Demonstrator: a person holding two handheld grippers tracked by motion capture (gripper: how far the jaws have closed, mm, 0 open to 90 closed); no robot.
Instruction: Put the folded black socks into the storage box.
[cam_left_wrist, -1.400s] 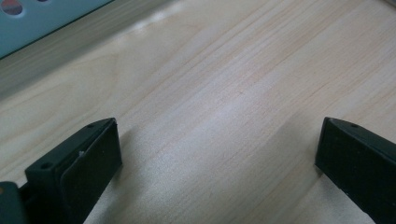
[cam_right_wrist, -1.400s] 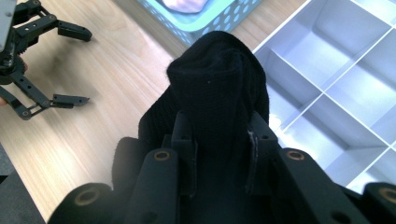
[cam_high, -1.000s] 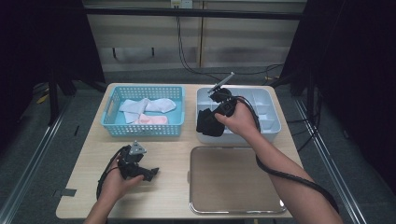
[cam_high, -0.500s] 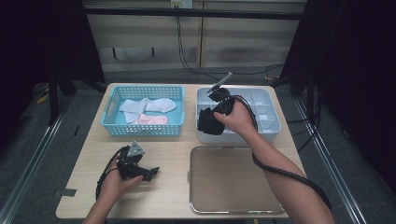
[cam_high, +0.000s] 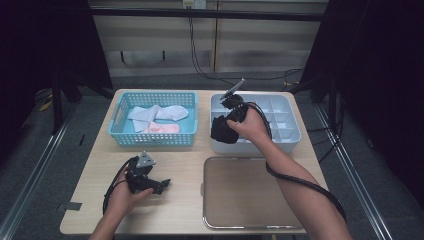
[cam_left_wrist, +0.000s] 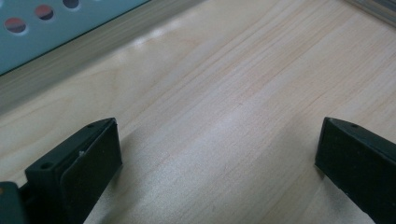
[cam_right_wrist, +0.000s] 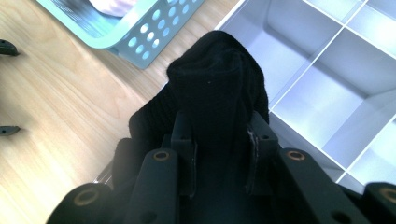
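My right gripper (cam_high: 229, 120) is shut on a folded black sock (cam_high: 222, 131) and holds it above the front left corner of the white divided organizer (cam_high: 287, 127). In the right gripper view the black sock (cam_right_wrist: 217, 88) bulges up between the two jaws of the right gripper (cam_right_wrist: 219, 140), over the organizer's open compartments (cam_right_wrist: 327, 93). My left gripper (cam_high: 156, 185) rests on the wooden table (cam_high: 185, 155) at the front left. It is open, with bare wood between the jaws of the left gripper (cam_left_wrist: 219, 154).
A blue perforated basket (cam_high: 120, 131) at the back left holds pale and pink socks (cam_high: 155, 114). A flat metal tray (cam_high: 250, 195) lies at the front right, below the organizer. The basket's corner (cam_right_wrist: 154, 32) is close to the held sock.
My right hand has sunk slightly with the black sock still in its jaws. The left hand has stayed put.
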